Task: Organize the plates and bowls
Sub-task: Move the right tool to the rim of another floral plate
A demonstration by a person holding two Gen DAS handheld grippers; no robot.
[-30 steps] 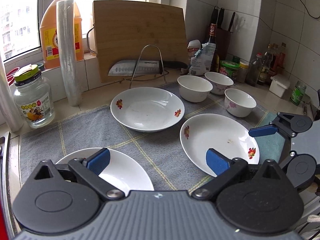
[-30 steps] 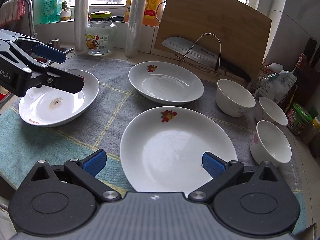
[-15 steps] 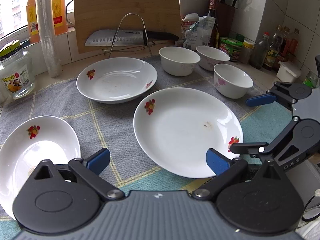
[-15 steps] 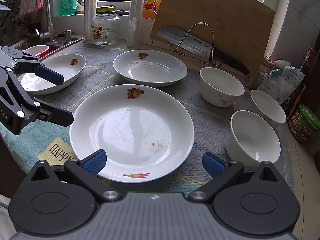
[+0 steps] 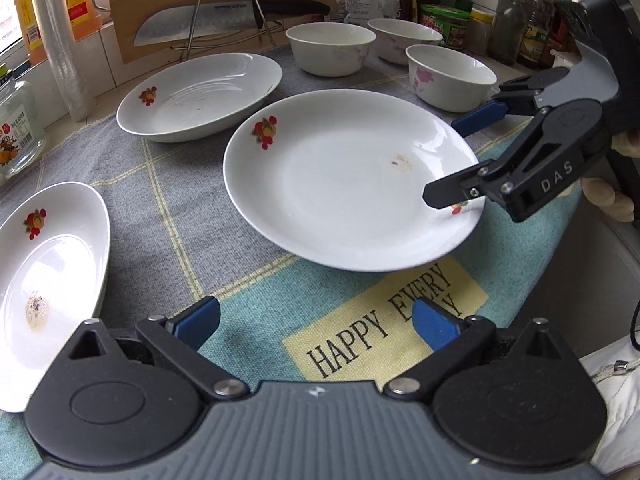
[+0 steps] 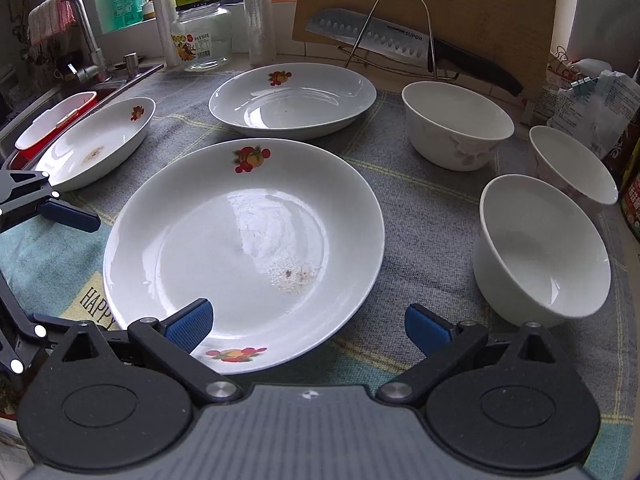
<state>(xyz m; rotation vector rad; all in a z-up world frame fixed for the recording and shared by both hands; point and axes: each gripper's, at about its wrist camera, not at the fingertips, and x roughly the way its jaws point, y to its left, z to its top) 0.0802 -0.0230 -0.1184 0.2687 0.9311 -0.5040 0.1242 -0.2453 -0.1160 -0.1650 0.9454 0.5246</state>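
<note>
Approach step: right tool, jaws apart, straddles the 6 o'clock rim of the flat plate; left tool, also apart, idles. Next: clamp rim, lift.

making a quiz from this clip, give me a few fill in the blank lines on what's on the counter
The number of small bowls on the cloth is ____.
The fruit-print plates number ____.
Both the right gripper and the left gripper have jaws that are ____.
The knife rests on a wire ____.

Missing words: three; three; open; rack
</note>
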